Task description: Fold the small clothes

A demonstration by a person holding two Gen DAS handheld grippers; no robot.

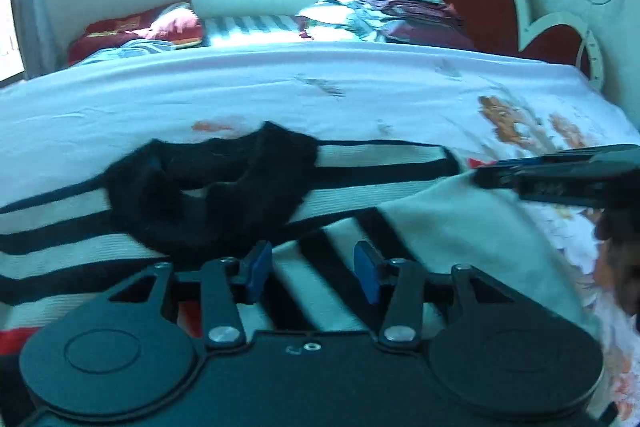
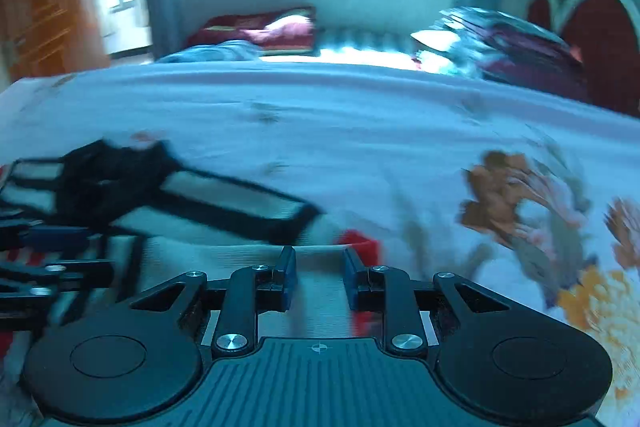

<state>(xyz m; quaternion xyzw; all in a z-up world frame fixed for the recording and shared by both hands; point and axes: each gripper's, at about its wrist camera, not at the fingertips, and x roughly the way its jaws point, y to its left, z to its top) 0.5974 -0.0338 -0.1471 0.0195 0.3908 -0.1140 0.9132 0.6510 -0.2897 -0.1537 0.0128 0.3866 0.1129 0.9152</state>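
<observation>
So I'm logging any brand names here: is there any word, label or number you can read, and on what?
None can be read.
Red pillow: a yellow patch, too blurred to tell if it is lettering.
Left gripper body: a small embossed mark, not legible.
Striped garment and flowered bedsheet: no text visible.

No text, label, brand or number can be read anywhere in either view

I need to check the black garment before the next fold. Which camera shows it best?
The left wrist view: the black garment lies crumpled near the centre on the striped cloth, fairly sharp. The right wrist view shows it only at the left edge, smeared by motion blur.
</observation>
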